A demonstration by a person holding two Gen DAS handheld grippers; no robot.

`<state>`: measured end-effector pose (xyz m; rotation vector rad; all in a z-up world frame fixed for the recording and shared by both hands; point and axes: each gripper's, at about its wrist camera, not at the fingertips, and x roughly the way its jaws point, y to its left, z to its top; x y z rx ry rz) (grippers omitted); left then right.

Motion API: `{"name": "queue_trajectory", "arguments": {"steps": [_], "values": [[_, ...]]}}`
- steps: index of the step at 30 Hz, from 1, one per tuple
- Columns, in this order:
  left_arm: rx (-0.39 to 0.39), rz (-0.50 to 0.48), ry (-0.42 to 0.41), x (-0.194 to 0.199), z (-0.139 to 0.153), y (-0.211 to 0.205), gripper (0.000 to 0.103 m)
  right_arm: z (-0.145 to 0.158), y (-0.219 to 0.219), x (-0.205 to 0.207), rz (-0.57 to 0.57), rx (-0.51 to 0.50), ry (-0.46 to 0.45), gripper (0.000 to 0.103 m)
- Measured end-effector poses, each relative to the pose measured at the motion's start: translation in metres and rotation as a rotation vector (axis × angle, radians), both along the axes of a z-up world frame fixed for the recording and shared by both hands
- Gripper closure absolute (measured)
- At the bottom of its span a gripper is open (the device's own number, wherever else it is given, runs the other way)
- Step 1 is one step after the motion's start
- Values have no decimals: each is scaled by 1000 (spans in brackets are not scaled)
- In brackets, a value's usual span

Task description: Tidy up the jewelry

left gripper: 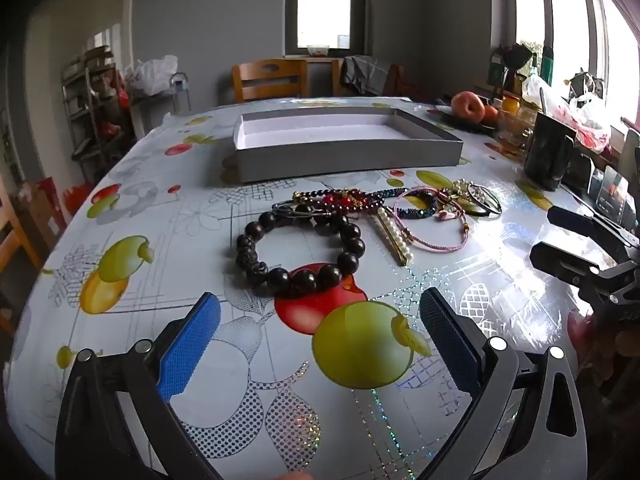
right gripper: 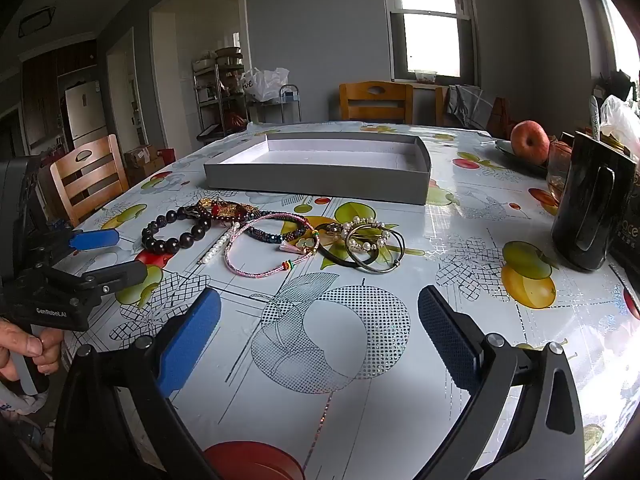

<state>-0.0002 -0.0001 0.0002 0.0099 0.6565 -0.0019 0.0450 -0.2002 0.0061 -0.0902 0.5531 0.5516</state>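
A heap of jewelry lies mid-table: a dark bead bracelet [left gripper: 304,280] [right gripper: 173,245], red and dark beaded strands [left gripper: 344,198] [right gripper: 232,210], a pearl clip [left gripper: 394,236] [right gripper: 218,248], a pink cord bracelet [left gripper: 436,247] [right gripper: 230,262] and pearl-trimmed hair ties [left gripper: 480,200] [right gripper: 362,245]. Behind it stands a shallow grey box [left gripper: 348,160] [right gripper: 316,182], white inside and holding nothing. My left gripper [left gripper: 320,300] [right gripper: 116,256] hovers open just short of the bead bracelet. My right gripper [right gripper: 319,296] [left gripper: 548,234] is open too, nearer than the hair ties. Neither holds anything.
A black jug [right gripper: 588,216] [left gripper: 548,156], a glass [right gripper: 558,172] and a plate with an apple [right gripper: 530,142] [left gripper: 466,106] crowd the table's right side. Wooden chairs stand at the left [right gripper: 88,176] and far [right gripper: 376,102] edges. A hand grips the left gripper's handle.
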Motion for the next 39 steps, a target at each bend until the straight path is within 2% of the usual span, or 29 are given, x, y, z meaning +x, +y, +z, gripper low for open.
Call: {"name": "queue_trajectory", "arguments": {"steps": [15,39], "values": [[-32,-7,-18,-1,4,2,4,0,0,0,0,-2,2,6],[-29,-13,-29,-4,2,1,4,0,0,0,-1,-1,1,6]]}}
